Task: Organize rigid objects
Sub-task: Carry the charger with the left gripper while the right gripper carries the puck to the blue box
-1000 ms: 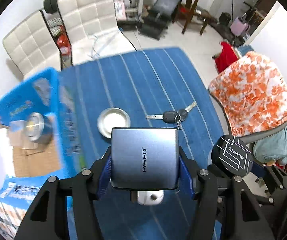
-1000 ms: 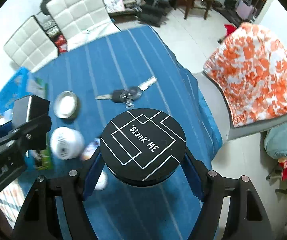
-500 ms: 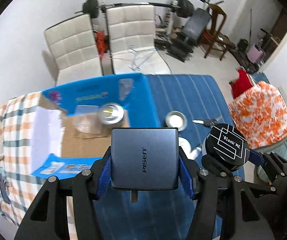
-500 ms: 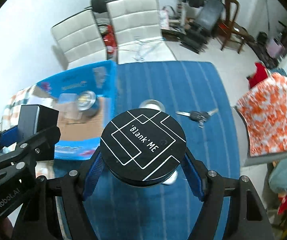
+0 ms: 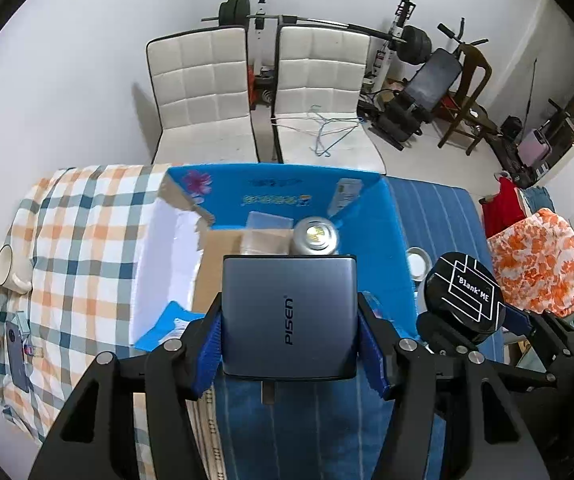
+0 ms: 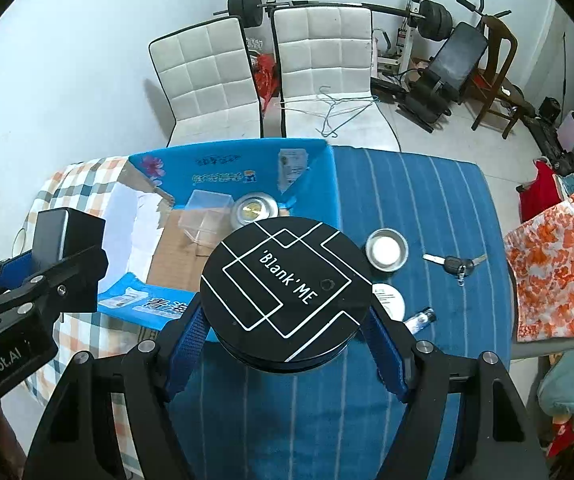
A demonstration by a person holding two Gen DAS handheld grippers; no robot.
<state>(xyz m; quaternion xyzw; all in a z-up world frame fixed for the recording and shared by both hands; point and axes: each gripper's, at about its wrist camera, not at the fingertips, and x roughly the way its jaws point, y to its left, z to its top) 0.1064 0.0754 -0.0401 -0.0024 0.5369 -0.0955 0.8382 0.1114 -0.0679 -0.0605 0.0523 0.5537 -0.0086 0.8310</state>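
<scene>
We grip a grey charger [image 5: 289, 320] in our left jaws and a black tin [image 6: 287, 294] in our right, above the blue box [image 5: 383, 216].

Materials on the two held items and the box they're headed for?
Charger: grey shell with a satin sheen, printed logo; plastic or metal, can't tell. Round case: matte black lid with white printed lines, likely plastic. Box: cardboard, glossy blue print outside, raw brown on the floor and torn flap edge.
</scene>
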